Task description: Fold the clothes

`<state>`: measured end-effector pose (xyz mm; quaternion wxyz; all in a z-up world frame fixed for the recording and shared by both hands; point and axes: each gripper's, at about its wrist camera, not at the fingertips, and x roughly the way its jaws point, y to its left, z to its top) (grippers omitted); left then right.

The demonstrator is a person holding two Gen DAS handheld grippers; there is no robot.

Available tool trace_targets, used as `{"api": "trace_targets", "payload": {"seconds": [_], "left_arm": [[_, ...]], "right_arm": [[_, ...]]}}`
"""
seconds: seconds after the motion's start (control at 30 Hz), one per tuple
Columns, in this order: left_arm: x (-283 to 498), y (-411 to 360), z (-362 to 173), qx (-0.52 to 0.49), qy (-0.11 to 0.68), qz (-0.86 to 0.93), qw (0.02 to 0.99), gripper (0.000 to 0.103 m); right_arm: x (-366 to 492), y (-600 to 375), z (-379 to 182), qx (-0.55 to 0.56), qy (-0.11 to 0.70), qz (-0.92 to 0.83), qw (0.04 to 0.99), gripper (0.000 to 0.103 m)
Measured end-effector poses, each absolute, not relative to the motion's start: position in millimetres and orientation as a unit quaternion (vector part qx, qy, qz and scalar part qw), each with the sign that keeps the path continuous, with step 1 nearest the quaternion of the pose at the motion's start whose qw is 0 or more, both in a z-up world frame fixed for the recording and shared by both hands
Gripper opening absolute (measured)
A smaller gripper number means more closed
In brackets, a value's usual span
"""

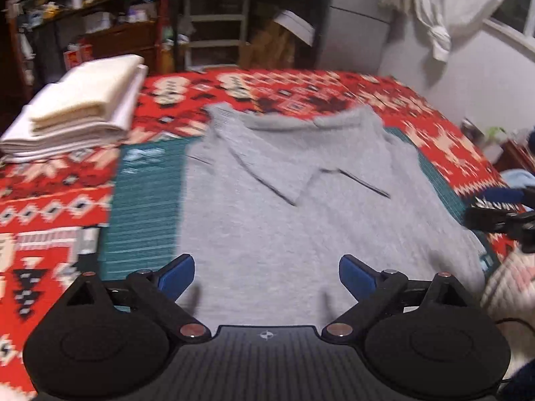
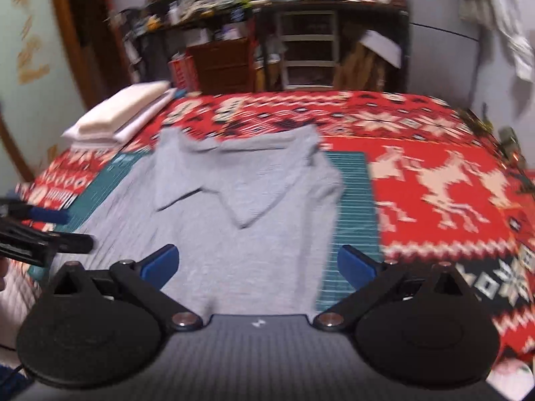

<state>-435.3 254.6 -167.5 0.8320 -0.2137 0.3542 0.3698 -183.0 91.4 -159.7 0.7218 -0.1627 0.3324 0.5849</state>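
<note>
A stack of folded cream and white linens (image 1: 80, 107) sits at the far left corner of the bed, well clear of the grey sweater (image 1: 301, 207). Behind the bed stand cluttered shelves (image 1: 100, 3) and a white drawer unit (image 1: 214, 26), whose drawers look dark (their contents cannot be made out through the blur). A white garment (image 1: 444, 10) hangs on the wall at the far right.

The grey sweater lies flat on a teal cutting mat (image 1: 147, 207), which rests on the red patterned blanket (image 1: 50, 200) covering the bed. Both sleeves are folded inward across the chest, and their cuffs meet near the middle in a V shape. The ribbed hem lies at the far end, overhanging the mat's far edge onto the blanket.

The left gripper (image 1: 266, 275) hovers over the near part of the sweater with its blue-padded fingers (image 1: 179, 274) spread wide apart and nothing between them. The right gripper (image 2: 257, 264) is likewise open and empty, above the sweater's near right portion, with its right finger over the bare mat. Each gripper shows at the edge of the other's view, the two well apart.

A strip of mat is exposed on either side of the sweater, wider on the left. To the right, the blanket stretches bare to the bed's edge, and the far half of the bed is open too.
</note>
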Motion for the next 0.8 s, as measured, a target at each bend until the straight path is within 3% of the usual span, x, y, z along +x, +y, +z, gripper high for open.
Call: {"api": "trace_targets", "payload": {"seconds": [0.1, 0.17, 0.23, 0.27, 0.33, 0.6, 0.63, 0.67, 0.8], "left_arm": [[-452, 265, -166, -0.237, 0.349, 0.385, 0.821, 0.077], [-463, 274, -169, -0.265, 0.347, 0.397, 0.807, 0.067], [-472, 283, -172, -0.294, 0.346, 0.406, 0.793, 0.056], [-477, 286, -173, -0.307, 0.344, 0.409, 0.788, 0.054], [-485, 290, -175, -0.328, 0.338, 0.412, 0.780, 0.048], [-494, 293, -181, -0.351, 0.336, 0.419, 0.767, 0.048], [-494, 293, -182, -0.353, 0.336, 0.419, 0.766, 0.048], [-494, 293, -182, -0.353, 0.337, 0.419, 0.766, 0.048], [-496, 294, -182, -0.352, 0.338, 0.424, 0.763, 0.048]], "right_arm": [[-163, 79, -162, -0.150, 0.352, 0.556, 0.738, 0.075], [-152, 74, -167, -0.136, 0.377, 0.547, 0.735, 0.047], [-142, 69, -173, -0.121, 0.404, 0.540, 0.728, 0.027], [-136, 66, -176, -0.113, 0.417, 0.537, 0.724, 0.022], [-136, 64, -180, -0.113, 0.424, 0.540, 0.718, 0.022], [-152, 60, -194, -0.145, 0.445, 0.548, 0.693, 0.022], [-154, 61, -195, -0.148, 0.445, 0.547, 0.694, 0.018], [-156, 61, -196, -0.147, 0.445, 0.546, 0.694, 0.002], [-152, 60, -188, -0.149, 0.426, 0.523, 0.723, 0.002]]}}
